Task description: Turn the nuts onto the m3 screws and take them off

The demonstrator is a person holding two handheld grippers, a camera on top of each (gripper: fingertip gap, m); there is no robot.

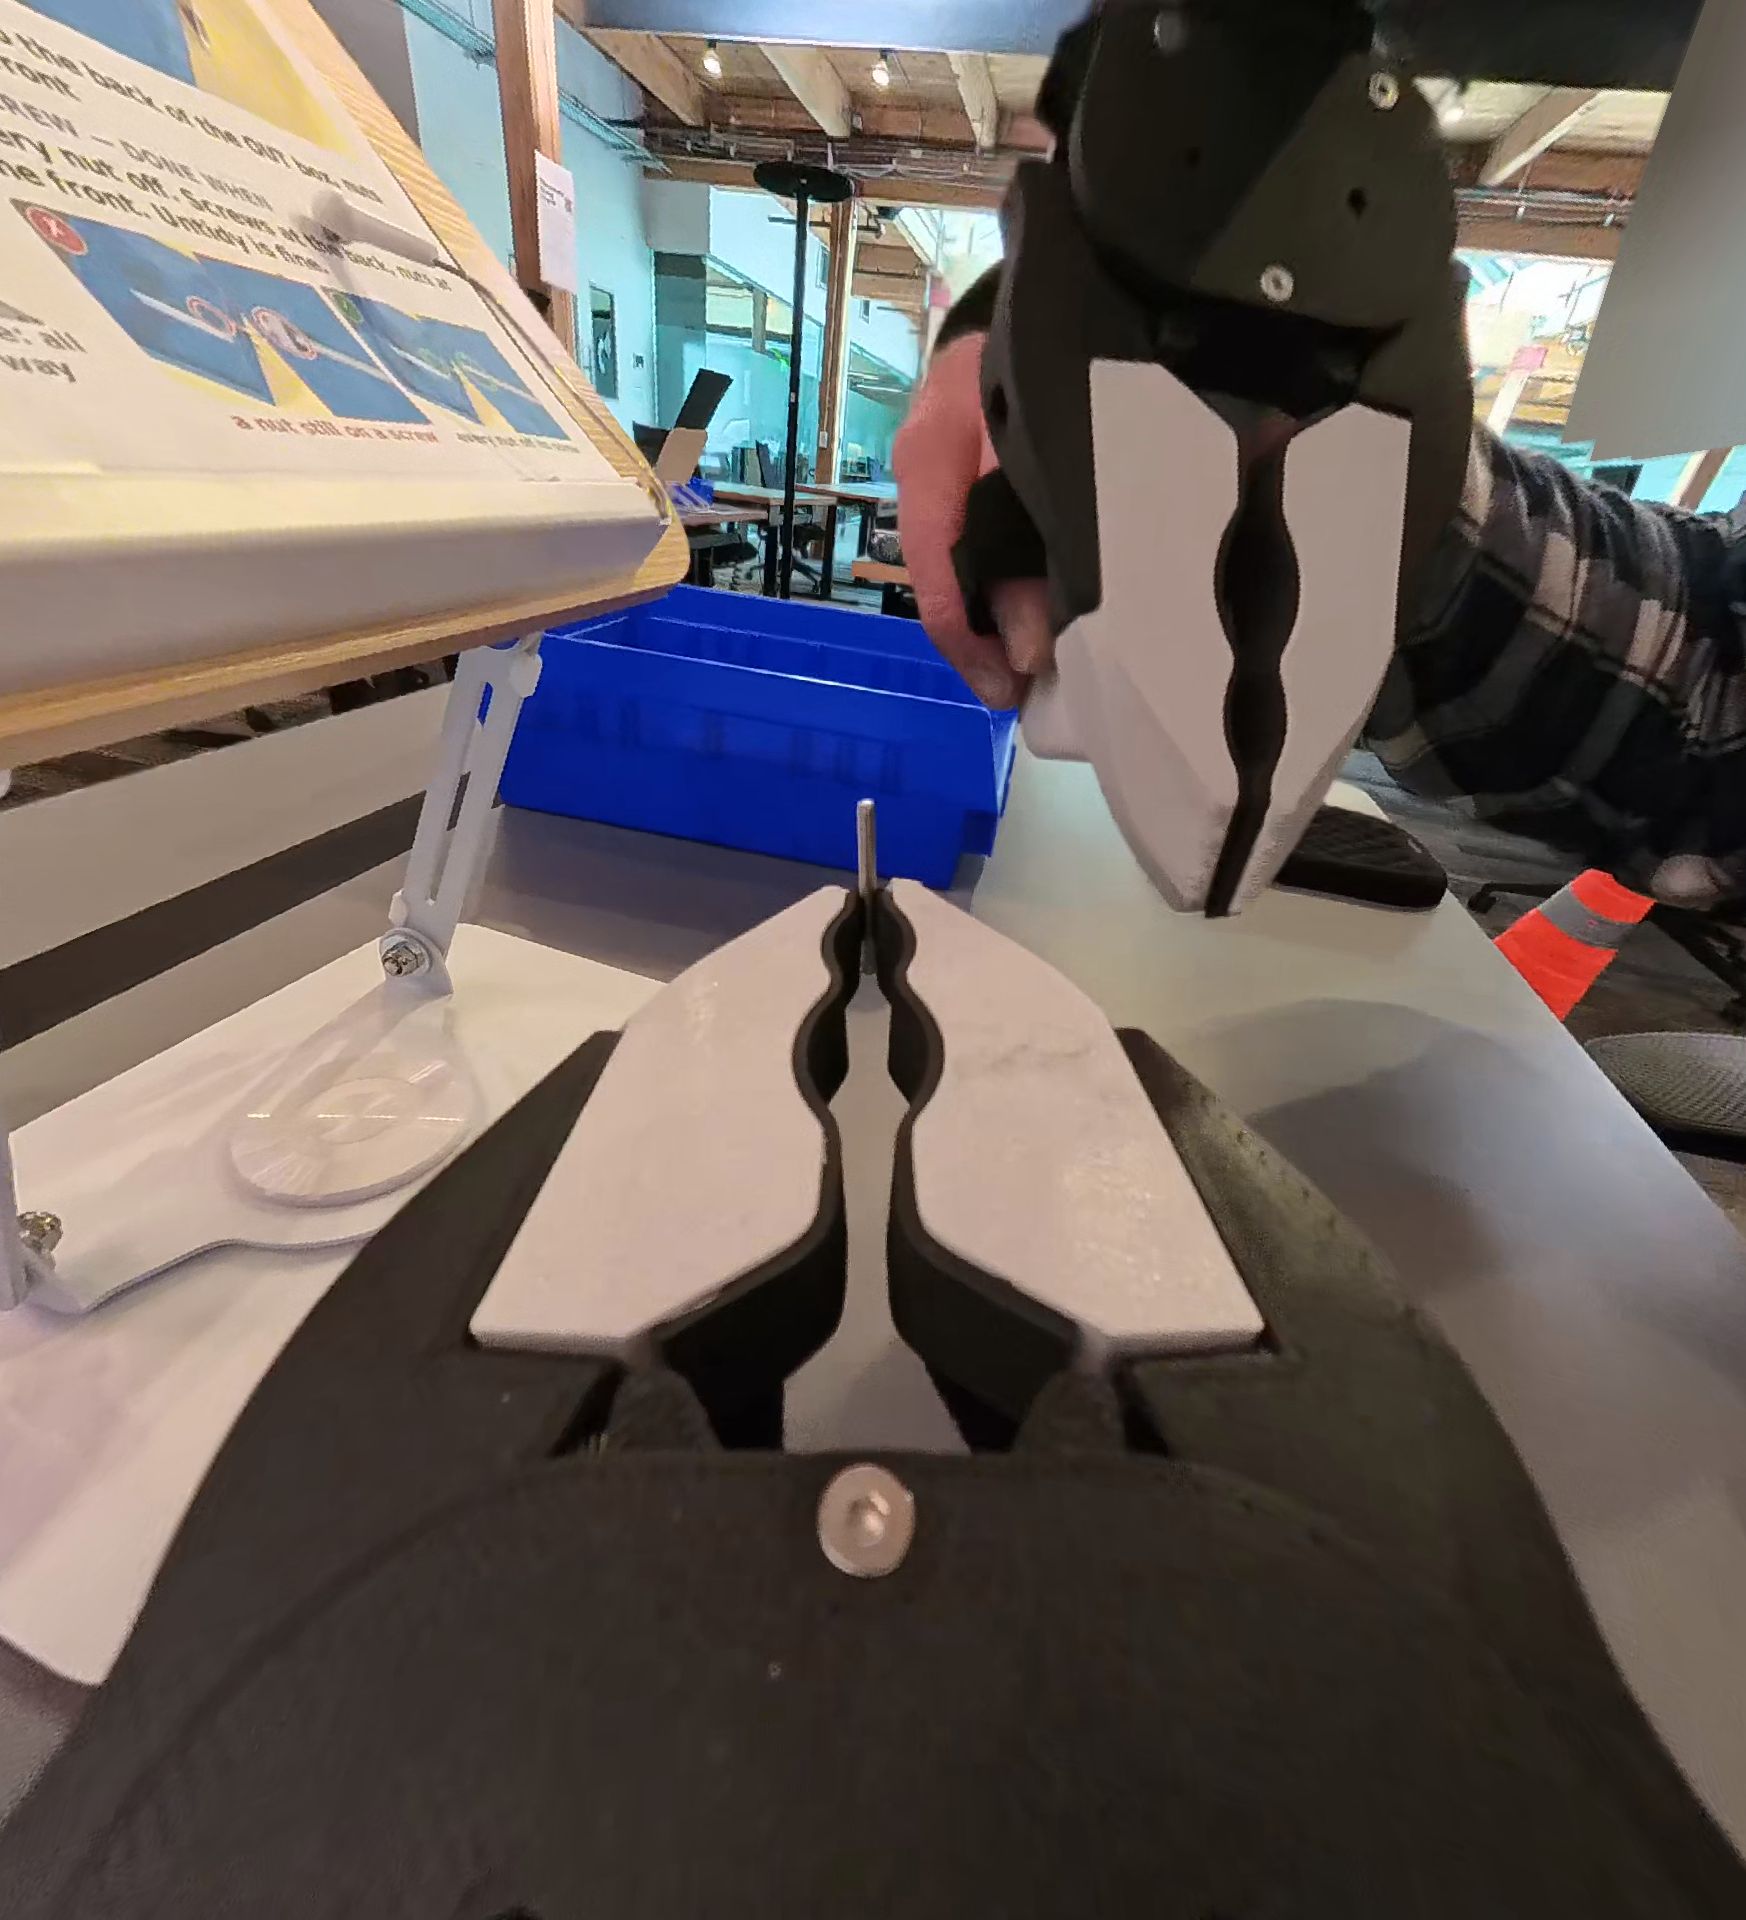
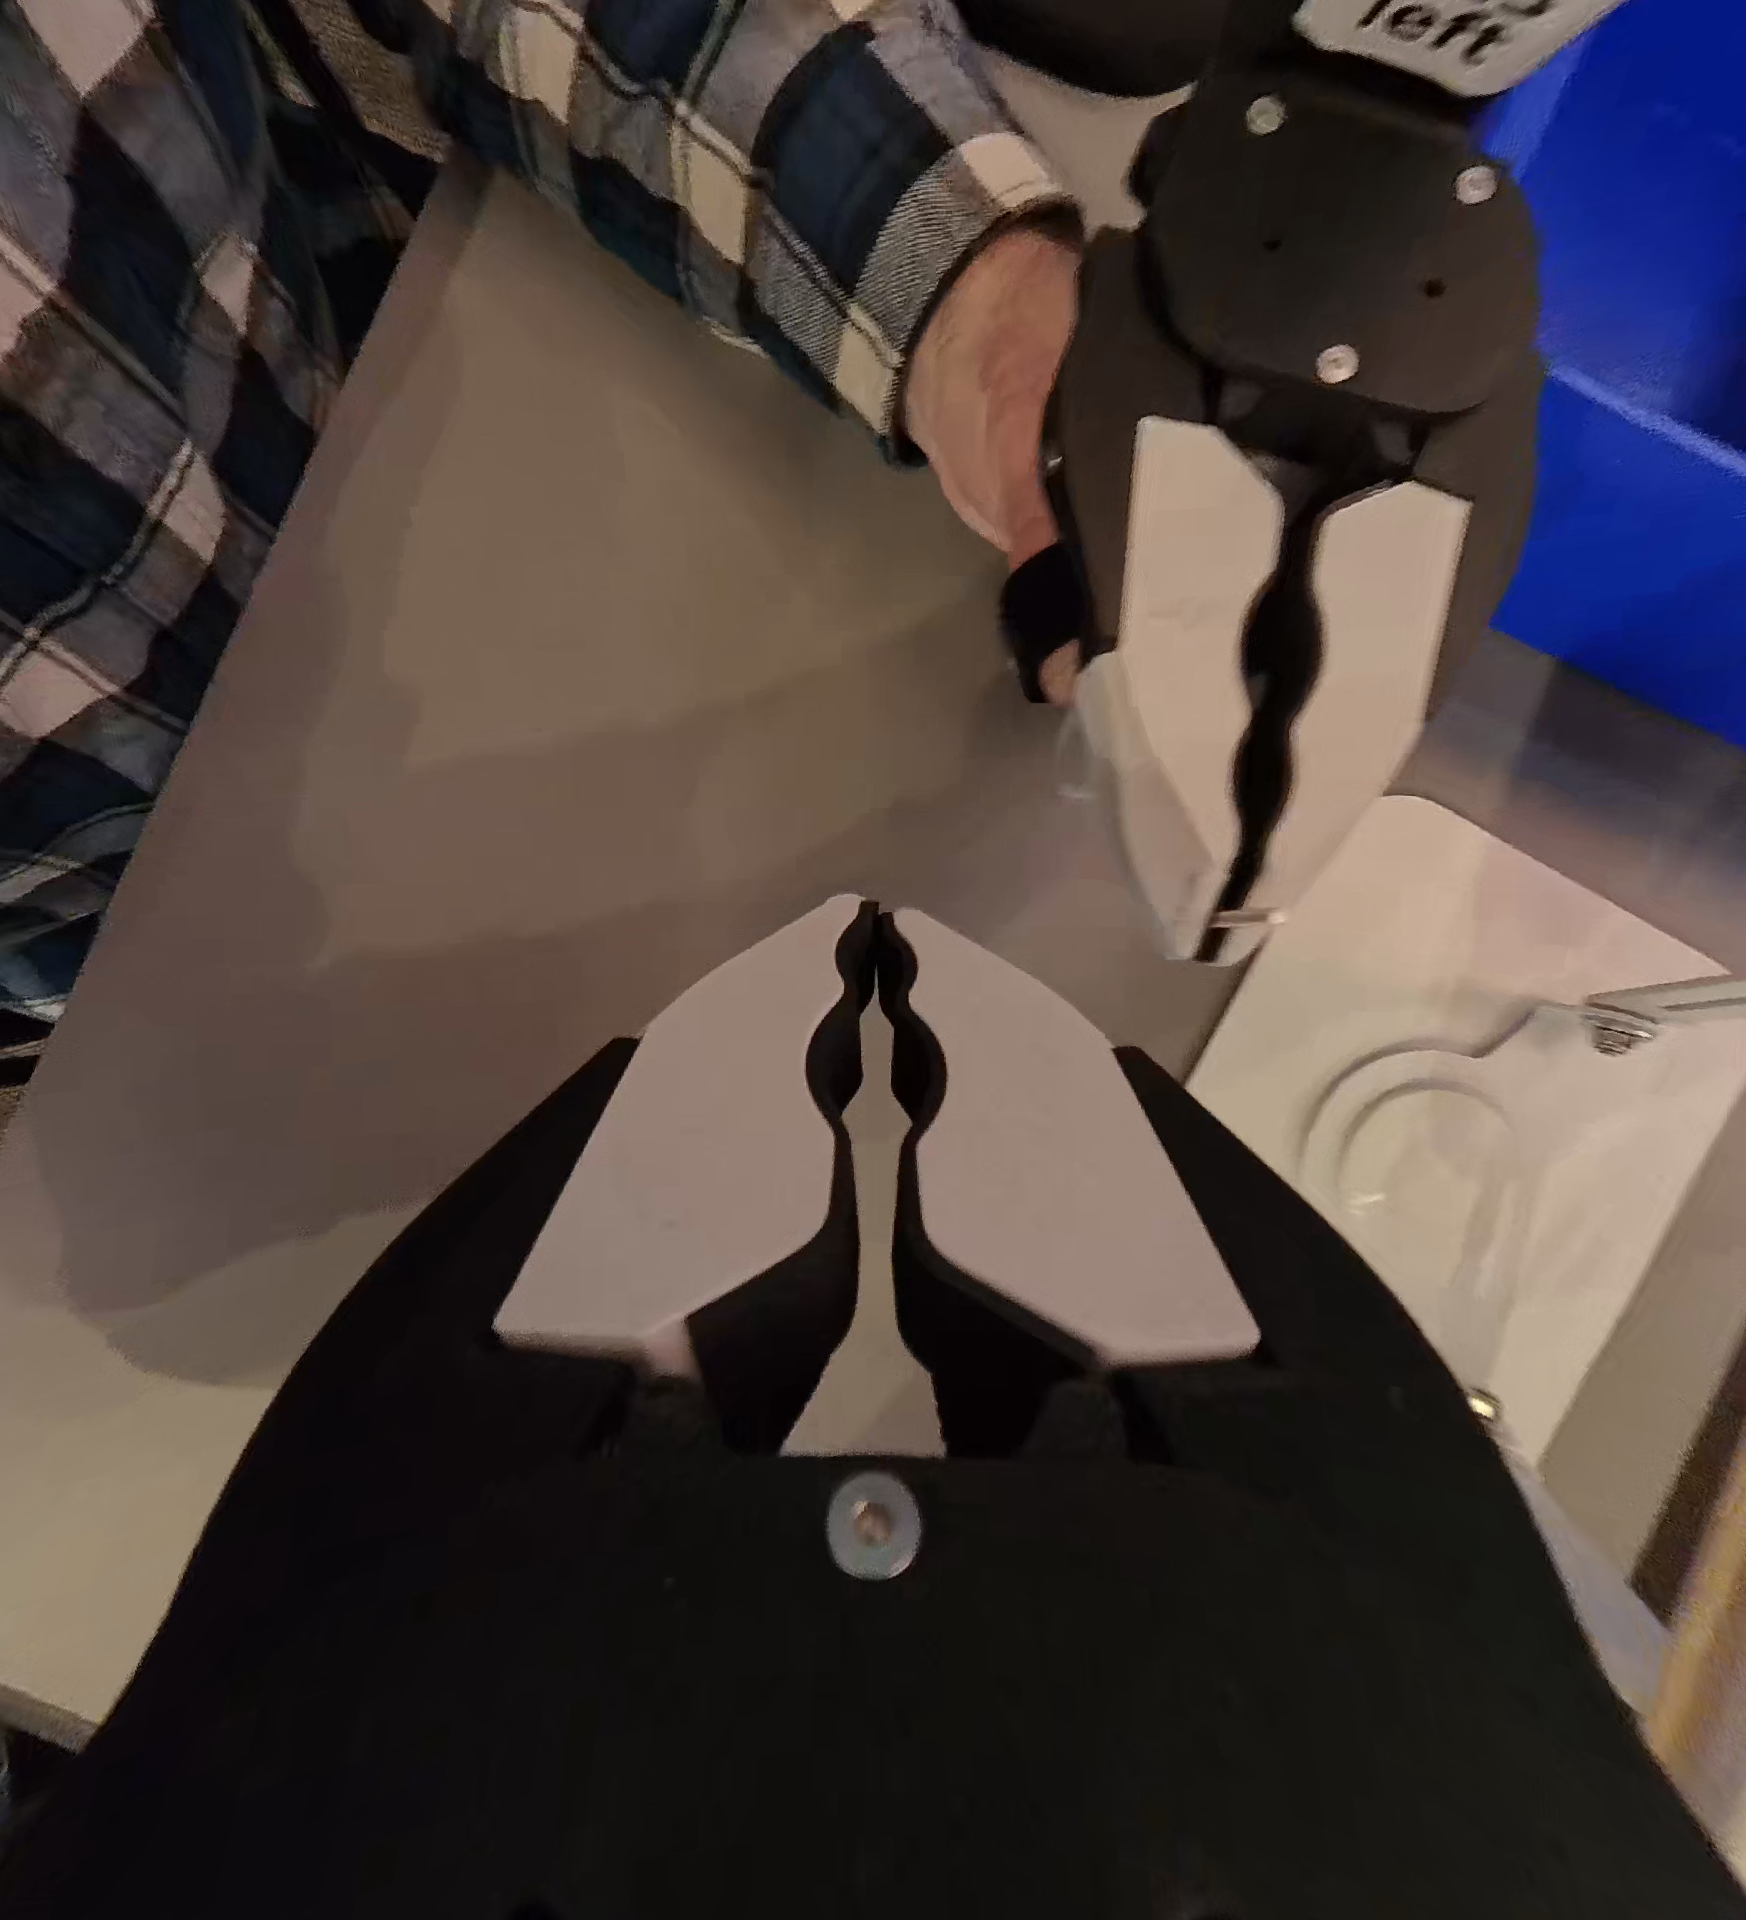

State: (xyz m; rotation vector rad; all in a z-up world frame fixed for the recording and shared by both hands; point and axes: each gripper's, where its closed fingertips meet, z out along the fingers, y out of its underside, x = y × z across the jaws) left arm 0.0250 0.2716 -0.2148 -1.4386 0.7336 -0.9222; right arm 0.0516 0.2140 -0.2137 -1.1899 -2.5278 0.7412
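My left gripper (image 1: 869, 896) is shut on a thin metal screw (image 1: 865, 842), whose shaft sticks up out of the fingertips, above the grey table (image 1: 1264, 1049) in front of a blue bin (image 1: 744, 727). The right wrist view also shows this gripper (image 2: 1224, 935), with the screw (image 2: 1253, 918) crosswise at its tips. My right gripper (image 2: 874, 914) is shut with its pads together, and nothing shows between them. In the left wrist view it (image 1: 1224, 902) hangs above the table, to the right of the screw and pointing down.
A tilted wooden stand holding a printed sheet (image 1: 225, 312) rests on a white base (image 1: 349, 1132) at the left. A plaid sleeve (image 2: 744, 156) and hands hold the grippers. An orange cone (image 1: 1575, 925) and office chairs lie beyond the table's right edge. My hands' fingertips stand some 6 cm from each other.
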